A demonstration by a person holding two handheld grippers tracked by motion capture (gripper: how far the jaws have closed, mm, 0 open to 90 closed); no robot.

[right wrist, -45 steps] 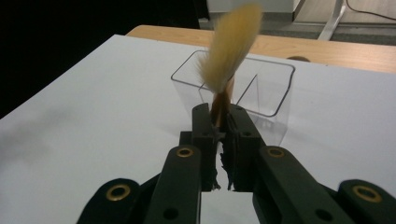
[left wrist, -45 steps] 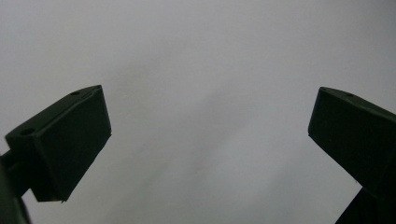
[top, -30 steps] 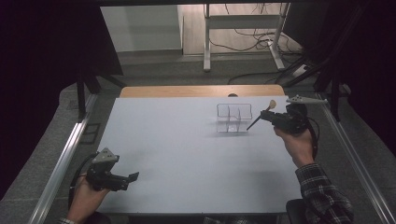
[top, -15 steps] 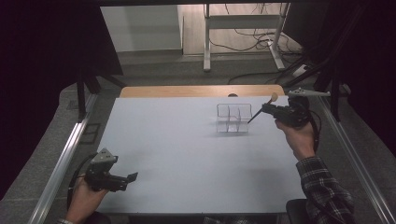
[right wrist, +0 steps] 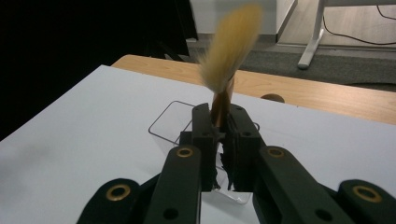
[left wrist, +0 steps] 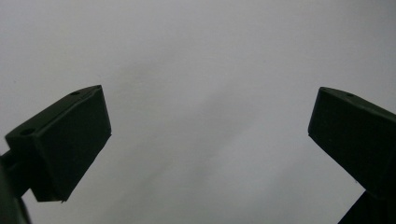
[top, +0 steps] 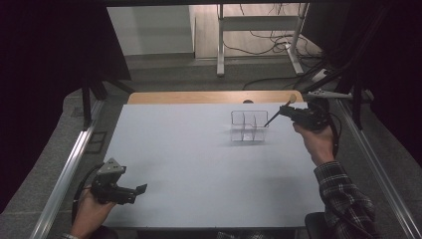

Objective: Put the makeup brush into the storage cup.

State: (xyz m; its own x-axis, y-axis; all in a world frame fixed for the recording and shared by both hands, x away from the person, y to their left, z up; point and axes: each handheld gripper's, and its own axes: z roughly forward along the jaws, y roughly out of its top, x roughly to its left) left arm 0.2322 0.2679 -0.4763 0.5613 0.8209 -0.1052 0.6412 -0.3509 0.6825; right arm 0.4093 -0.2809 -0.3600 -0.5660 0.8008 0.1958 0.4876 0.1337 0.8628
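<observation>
My right gripper is shut on a brush just right of a clear divided organizer on the far right of the table. The pale bristles stand up above the closed jaws of the right gripper, and the dark handle slants down toward the organizer's right edge. The organizer's rim shows just past the jaws. At the near left corner my left gripper rests low, open and holding nothing. Its fingers stand wide apart over bare table, around the left gripper.
The pale table has a wooden strip along its far edge and metal rails at both sides. Behind it are a white stand's legs and cables on the floor.
My right gripper has moved a little farther back and up with the brush, bringing the handle's tip near the organizer's right edge. The left gripper has stayed put.
</observation>
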